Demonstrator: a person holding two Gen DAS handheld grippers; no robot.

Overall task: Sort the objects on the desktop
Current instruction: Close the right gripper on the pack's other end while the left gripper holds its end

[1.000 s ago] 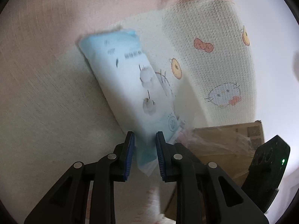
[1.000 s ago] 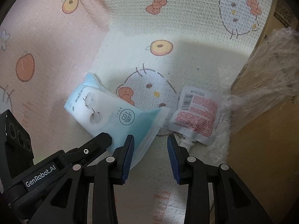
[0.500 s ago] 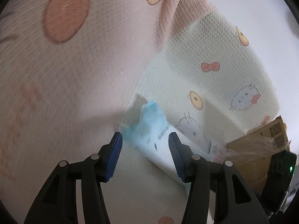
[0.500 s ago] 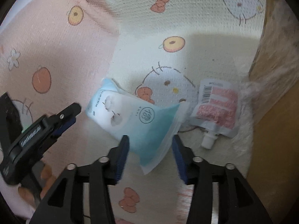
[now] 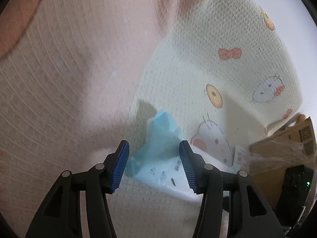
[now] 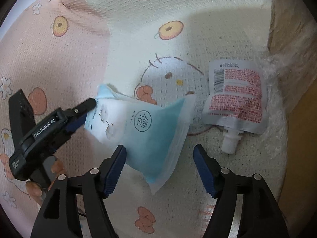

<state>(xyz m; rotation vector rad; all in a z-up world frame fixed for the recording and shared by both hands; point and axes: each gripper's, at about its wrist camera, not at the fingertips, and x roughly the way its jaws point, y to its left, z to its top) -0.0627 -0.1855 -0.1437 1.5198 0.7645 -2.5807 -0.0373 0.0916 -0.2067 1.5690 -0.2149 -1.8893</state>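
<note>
On the cartoon-print mat (image 6: 198,45), the blue packet (image 6: 150,130) is lying beside a red pouch (image 6: 235,97) while the left claw (image 5: 154,164) and right claw (image 6: 159,170) are both opening around its ends, pressing nothing; next probably comes choosing the following item.

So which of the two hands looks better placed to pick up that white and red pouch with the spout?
The right. The spout pouch lies just ahead of the right gripper, whose fingers are opening with only the blue packet's corner between them. The left gripper sits at that packet's far end.
</note>
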